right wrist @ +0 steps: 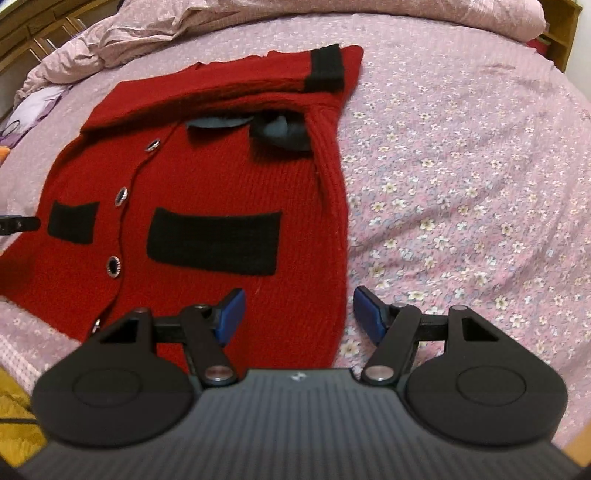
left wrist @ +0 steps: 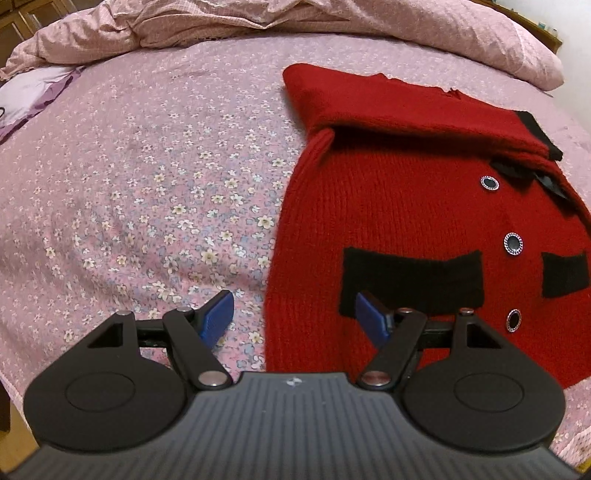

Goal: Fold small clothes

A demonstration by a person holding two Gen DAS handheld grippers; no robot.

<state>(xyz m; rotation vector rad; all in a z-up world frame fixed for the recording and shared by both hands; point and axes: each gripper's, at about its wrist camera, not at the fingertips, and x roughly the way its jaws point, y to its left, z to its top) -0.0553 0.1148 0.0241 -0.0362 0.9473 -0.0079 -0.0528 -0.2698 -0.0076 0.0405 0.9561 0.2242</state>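
In the left wrist view, the left gripper is seen nearest, its jaws spread apart with nothing held between them. One blue pad hangs over the sheet; the other sits over the cardigan, at its lower left corner. Whether the pads touch the cloth cannot be told.

In the right wrist view, the right gripper is likewise seen with jaws parted and empty. Its left pad lies over the red knit, its right pad over the flowered sheet, so that the cardigan's side edge runs between them.

The cardigan is laid flat on the bed, front up, with its hem toward the grippers. It is buttoned down the middle; three round buttons are seen in a row. A black pocket is set on each side of the button line. Farther off, both sleeves are folded across the chest, and one black cuff is shown at the far right corner. A dark collar is partly seen under the folded sleeve.

Beyond the cardigan, a rumpled pink quilt is heaped along the far edge of the bed. A pale purple cloth is seen at the far left.
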